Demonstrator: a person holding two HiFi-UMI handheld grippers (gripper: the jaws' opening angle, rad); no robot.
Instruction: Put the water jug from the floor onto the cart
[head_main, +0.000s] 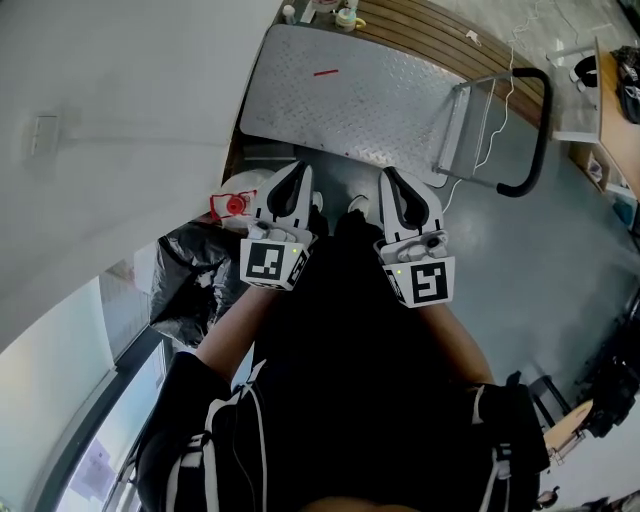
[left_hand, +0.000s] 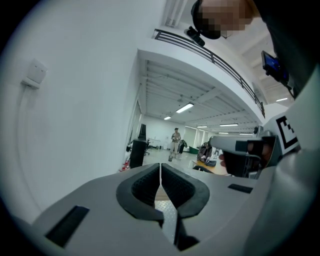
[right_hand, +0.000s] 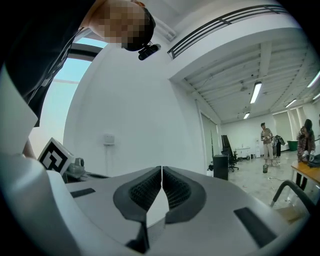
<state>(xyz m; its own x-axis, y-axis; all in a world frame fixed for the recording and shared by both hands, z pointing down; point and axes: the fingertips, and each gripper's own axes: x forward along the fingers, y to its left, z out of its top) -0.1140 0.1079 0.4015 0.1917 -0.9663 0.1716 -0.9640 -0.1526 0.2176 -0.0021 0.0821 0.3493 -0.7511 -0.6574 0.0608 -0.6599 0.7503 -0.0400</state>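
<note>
The water jug (head_main: 232, 204), pale with a red cap, lies on the floor by the wall, left of the cart and partly hidden behind my left gripper. The cart's grey checker-plate deck (head_main: 360, 95) lies ahead, its black handle (head_main: 535, 140) on the right. My left gripper (head_main: 297, 172) and right gripper (head_main: 389, 176) are held side by side above the cart's near edge. Both are shut with nothing between the pads. In the left gripper view the jaws (left_hand: 160, 168) meet, and in the right gripper view (right_hand: 161, 171) too.
A black plastic bag (head_main: 190, 270) lies on the floor below the jug, against the white wall (head_main: 120, 120). A white cable (head_main: 500, 100) hangs over the cart's handle. A desk (head_main: 610, 110) stands at the far right. People (left_hand: 175, 142) stand far off in the hall.
</note>
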